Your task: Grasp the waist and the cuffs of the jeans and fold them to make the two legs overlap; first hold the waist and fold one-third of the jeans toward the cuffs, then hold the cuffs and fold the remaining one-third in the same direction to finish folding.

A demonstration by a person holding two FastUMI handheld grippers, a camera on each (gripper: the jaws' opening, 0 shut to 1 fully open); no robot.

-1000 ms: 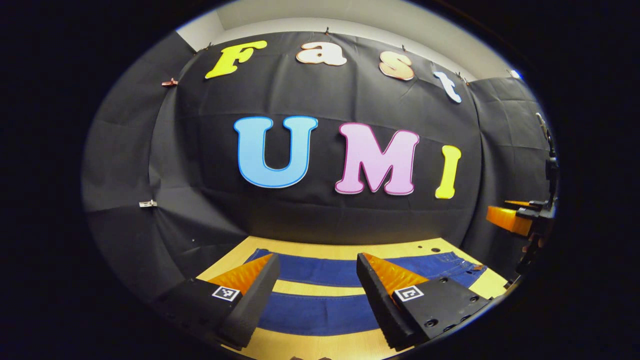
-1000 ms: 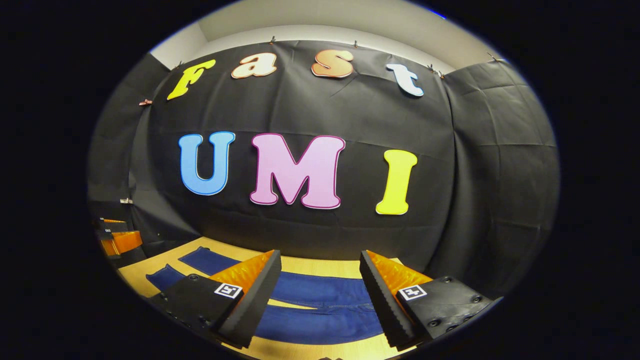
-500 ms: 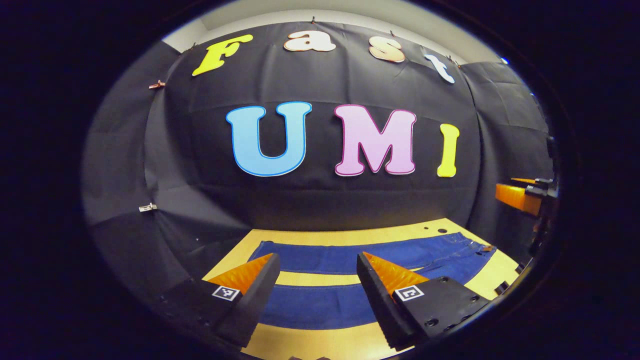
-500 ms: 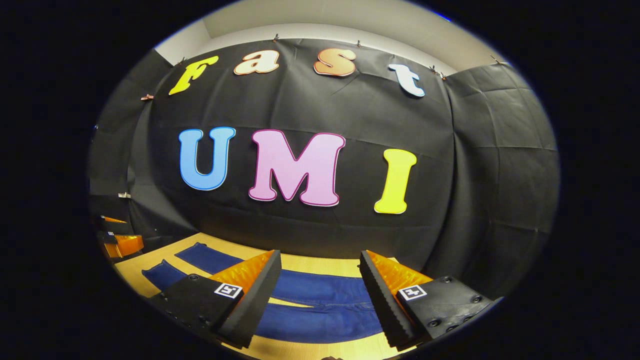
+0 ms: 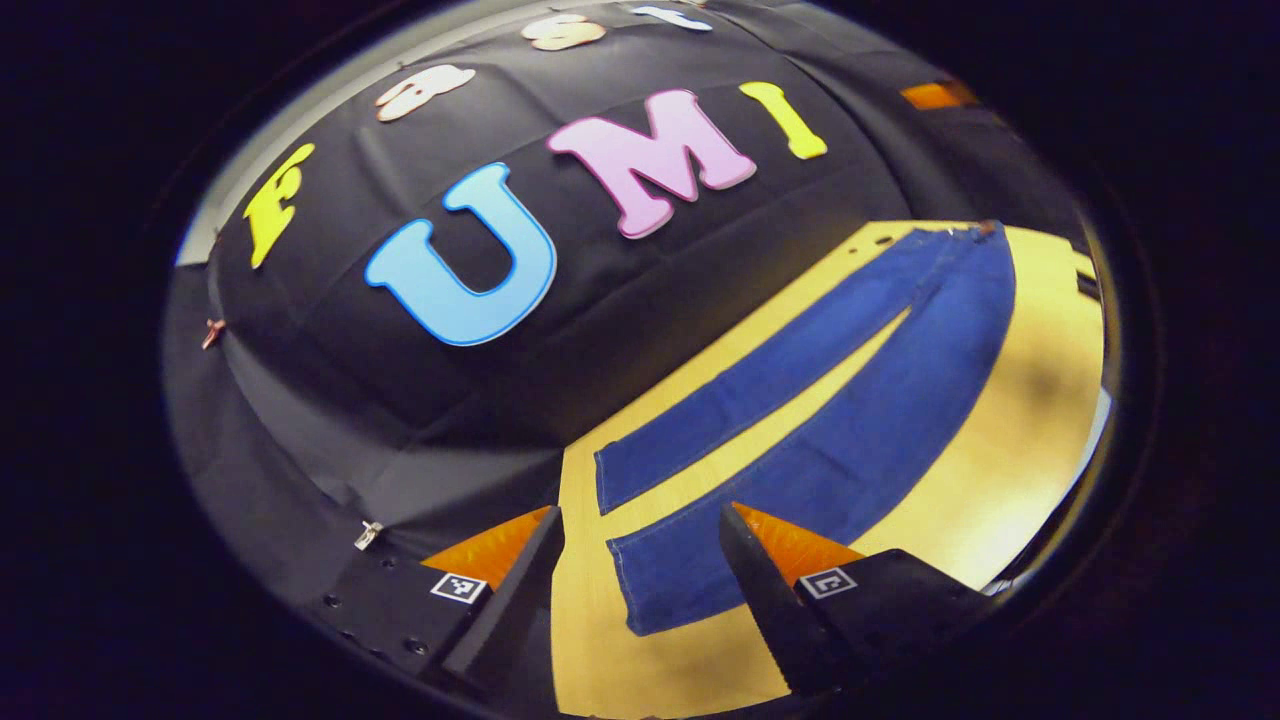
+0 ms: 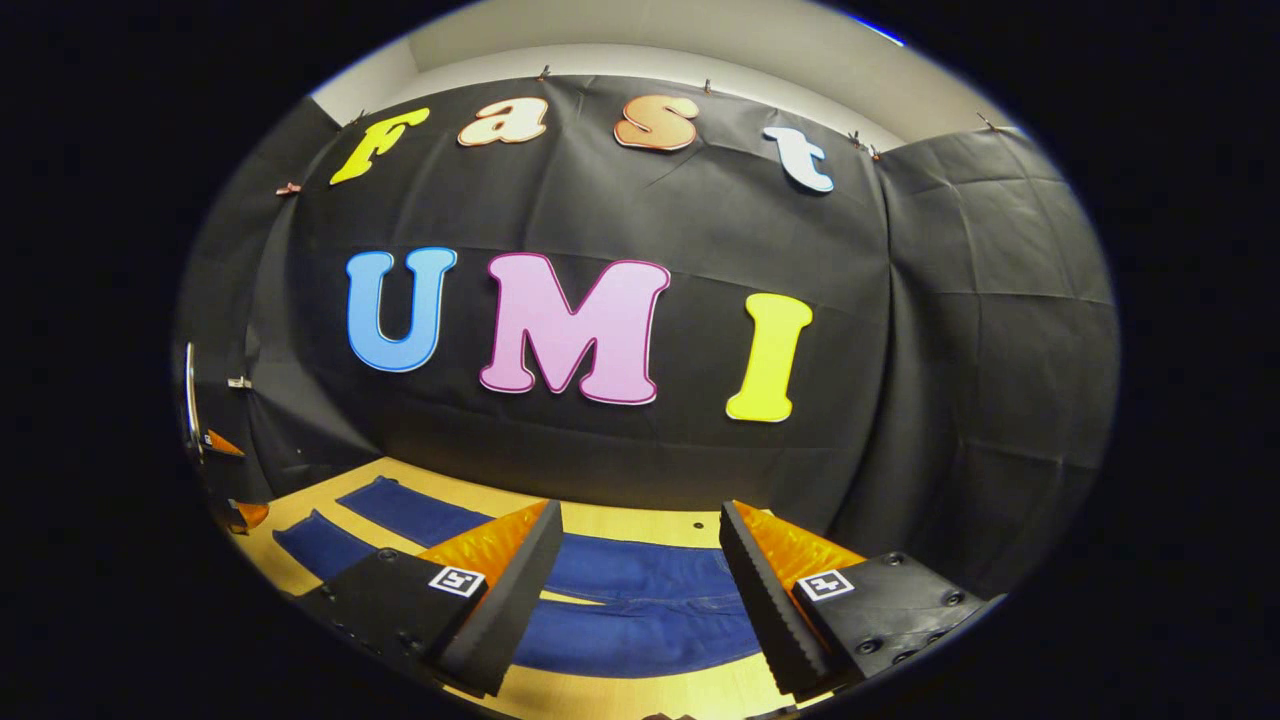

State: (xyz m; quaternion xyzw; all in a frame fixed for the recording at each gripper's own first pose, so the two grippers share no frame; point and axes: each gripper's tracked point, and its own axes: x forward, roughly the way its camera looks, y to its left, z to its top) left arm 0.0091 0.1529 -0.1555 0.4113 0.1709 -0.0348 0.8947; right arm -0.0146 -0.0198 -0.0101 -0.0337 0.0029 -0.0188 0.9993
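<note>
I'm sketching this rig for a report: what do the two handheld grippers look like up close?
Each gripper, left and right, has two wedge-shaped fingers tapering to a point, with ridged inner faces. Each finger sits on a blocky black base with round screw holes. Every base bears a small square black-and-white marker tag. No cables or sleeves can be made out.

jeans (image 6: 640,600) (waist behind claw fingers)
</note>
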